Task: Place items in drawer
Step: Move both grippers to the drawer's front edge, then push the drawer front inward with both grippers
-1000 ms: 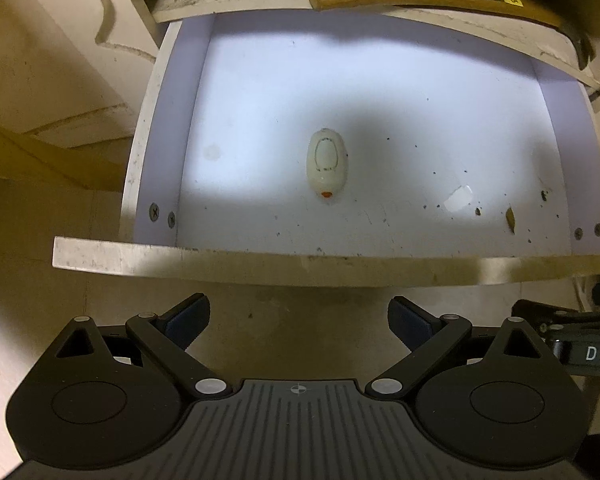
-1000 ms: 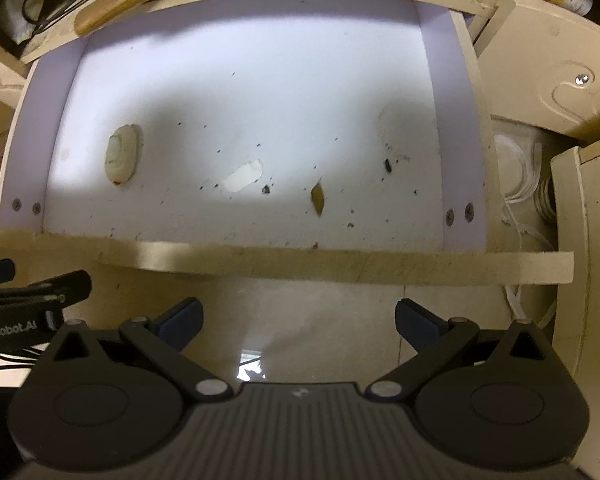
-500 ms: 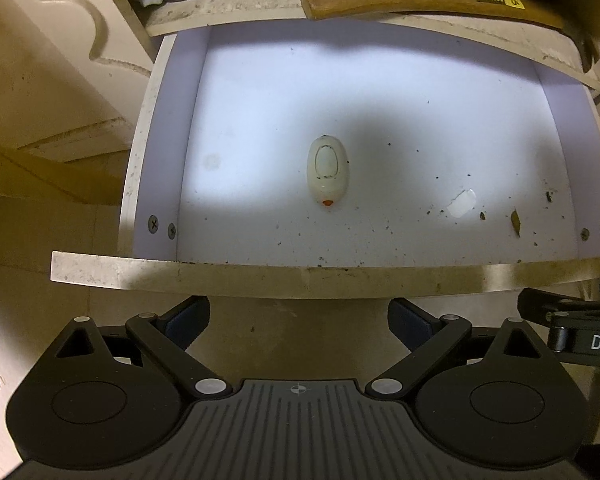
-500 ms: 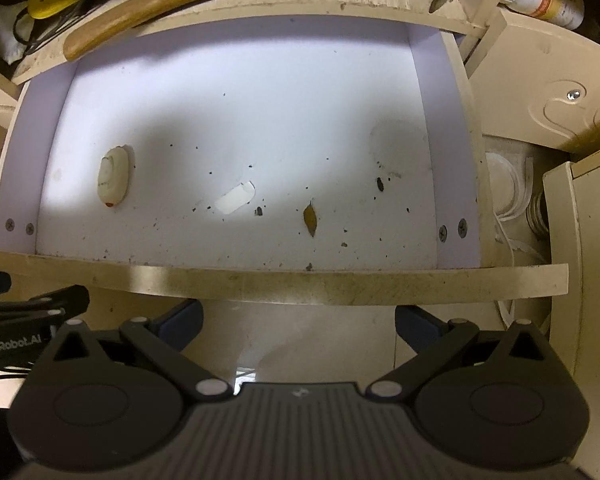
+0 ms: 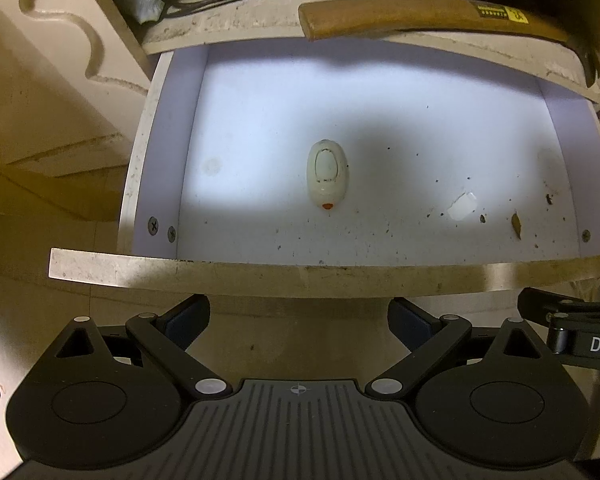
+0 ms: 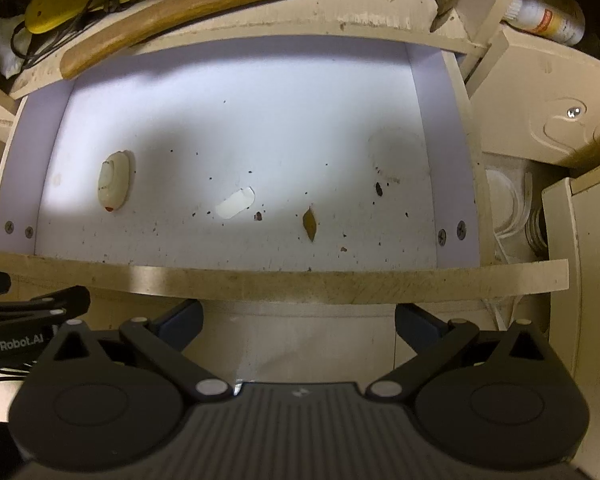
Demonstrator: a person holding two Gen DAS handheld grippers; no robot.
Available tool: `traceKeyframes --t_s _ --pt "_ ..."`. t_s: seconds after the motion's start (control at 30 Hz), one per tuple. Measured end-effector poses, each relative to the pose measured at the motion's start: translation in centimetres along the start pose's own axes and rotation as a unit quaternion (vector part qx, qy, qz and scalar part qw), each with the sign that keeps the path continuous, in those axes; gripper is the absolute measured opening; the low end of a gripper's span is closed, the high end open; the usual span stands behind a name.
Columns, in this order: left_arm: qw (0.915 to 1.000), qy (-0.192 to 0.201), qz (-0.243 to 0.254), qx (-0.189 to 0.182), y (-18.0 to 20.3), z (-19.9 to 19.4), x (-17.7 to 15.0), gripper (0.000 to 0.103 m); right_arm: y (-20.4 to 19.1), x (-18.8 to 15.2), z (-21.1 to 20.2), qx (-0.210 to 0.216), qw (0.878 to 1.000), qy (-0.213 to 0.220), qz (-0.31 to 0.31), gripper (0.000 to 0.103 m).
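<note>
An open drawer (image 5: 300, 280) with a white floor and cream front panel lies below both grippers; it also shows in the right wrist view (image 6: 300, 284). A small cream oval device with an orange tip (image 5: 326, 178) lies on the drawer floor, left of middle (image 6: 113, 186). My left gripper (image 5: 299, 318) is open and empty, held in front of the drawer's front panel. My right gripper (image 6: 299, 320) is open and empty, also in front of the panel, to the right of the left one.
A wooden-handled hammer (image 5: 432, 20) lies on the shelf above the drawer, with a yellow tool and black cables (image 6: 84, 0). A white paper scrap (image 6: 235, 204), a dry leaf (image 6: 309, 224) and crumbs lie on the drawer floor. Cabinet panels stand at both sides.
Both grippers have pulled back and up from the drawer, so more of the shelf above shows. The oval device has not moved. Both grippers stay open.
</note>
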State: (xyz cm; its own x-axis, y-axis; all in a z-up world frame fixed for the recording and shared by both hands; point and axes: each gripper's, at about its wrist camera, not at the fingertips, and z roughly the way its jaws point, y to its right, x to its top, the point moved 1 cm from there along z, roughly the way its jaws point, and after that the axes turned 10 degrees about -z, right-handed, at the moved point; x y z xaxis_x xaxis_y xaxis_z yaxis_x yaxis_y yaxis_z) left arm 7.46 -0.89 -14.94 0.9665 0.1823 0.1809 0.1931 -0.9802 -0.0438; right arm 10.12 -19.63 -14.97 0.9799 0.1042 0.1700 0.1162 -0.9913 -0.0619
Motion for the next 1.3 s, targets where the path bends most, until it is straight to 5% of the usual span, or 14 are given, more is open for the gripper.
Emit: traceKeyframes --t_s 1.3 --pt "0.997 0.073 -0.021 -0.016 -0.6 0.0 -1.8 0.099 -0.3 -1.8 -0.3 -0.022 0.994 0.103 -0.001 0.103"
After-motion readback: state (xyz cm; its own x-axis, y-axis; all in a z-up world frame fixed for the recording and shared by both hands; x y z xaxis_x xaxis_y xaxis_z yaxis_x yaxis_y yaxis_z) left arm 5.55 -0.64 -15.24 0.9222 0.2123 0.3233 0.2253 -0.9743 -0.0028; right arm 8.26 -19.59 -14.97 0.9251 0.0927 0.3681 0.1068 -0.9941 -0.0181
